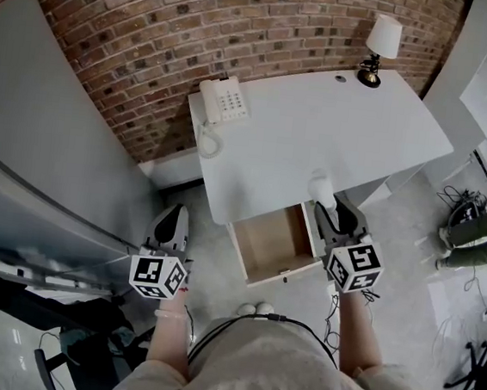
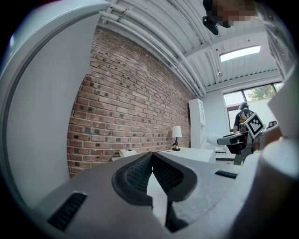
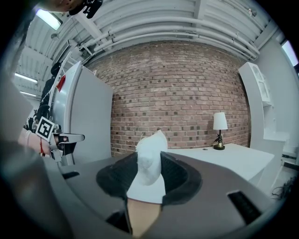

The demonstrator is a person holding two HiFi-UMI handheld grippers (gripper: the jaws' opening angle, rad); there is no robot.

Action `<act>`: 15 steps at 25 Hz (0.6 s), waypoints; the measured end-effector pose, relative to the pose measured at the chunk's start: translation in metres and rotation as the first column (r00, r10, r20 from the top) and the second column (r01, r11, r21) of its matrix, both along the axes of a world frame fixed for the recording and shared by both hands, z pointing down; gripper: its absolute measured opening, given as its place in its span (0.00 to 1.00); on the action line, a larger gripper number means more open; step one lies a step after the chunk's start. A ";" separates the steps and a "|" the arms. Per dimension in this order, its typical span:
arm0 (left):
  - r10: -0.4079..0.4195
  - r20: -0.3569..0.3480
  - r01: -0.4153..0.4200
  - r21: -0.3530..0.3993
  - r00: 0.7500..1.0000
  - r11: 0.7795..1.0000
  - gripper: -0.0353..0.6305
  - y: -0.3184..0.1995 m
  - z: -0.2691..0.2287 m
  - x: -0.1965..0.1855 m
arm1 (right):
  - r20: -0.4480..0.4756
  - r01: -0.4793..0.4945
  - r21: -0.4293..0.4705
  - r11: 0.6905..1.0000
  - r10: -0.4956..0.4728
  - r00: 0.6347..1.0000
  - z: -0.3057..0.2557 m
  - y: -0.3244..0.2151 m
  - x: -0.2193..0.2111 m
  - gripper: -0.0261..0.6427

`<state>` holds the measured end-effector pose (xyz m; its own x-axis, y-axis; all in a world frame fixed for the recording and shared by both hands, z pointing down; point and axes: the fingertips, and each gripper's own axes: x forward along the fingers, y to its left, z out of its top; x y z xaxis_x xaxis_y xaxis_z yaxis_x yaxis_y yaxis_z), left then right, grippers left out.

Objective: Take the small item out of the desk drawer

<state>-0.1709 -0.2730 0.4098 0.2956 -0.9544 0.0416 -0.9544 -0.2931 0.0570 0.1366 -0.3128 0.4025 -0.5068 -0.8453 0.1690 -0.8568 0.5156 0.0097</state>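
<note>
A small white item [image 1: 320,189] is pinched in my right gripper [image 1: 326,209], which is shut on it just above the desk's front edge, beside the open drawer [image 1: 266,242]. The drawer's light wooden inside looks bare. In the right gripper view the white item [image 3: 151,156] stands up between the dark pads [image 3: 177,175] of the right gripper [image 3: 149,173]. My left gripper [image 1: 171,225] hangs low at the left, away from the white desk [image 1: 320,129]. In its own view the left gripper [image 2: 152,161] has its jaws together with nothing between them.
A white telephone [image 1: 223,101] sits at the desk's back left corner and a small lamp [image 1: 380,44] at the back right. A brick wall runs behind the desk. A grey partition [image 1: 52,126] stands at the left. Another person's legs [image 1: 477,236] and floor cables are at the right.
</note>
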 end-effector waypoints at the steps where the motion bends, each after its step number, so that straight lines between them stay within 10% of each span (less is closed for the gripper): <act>1: -0.001 -0.001 0.001 0.000 1.000 1.000 0.06 -0.001 0.000 -0.001 | 0.000 -0.001 0.003 1.000 0.001 1.000 -0.001 0.000 0.000 0.27; 15: -0.004 -0.009 0.004 -0.012 1.000 1.000 0.06 -0.006 0.004 -0.006 | 0.013 -0.011 0.010 1.000 0.010 1.000 -0.002 0.002 0.004 0.27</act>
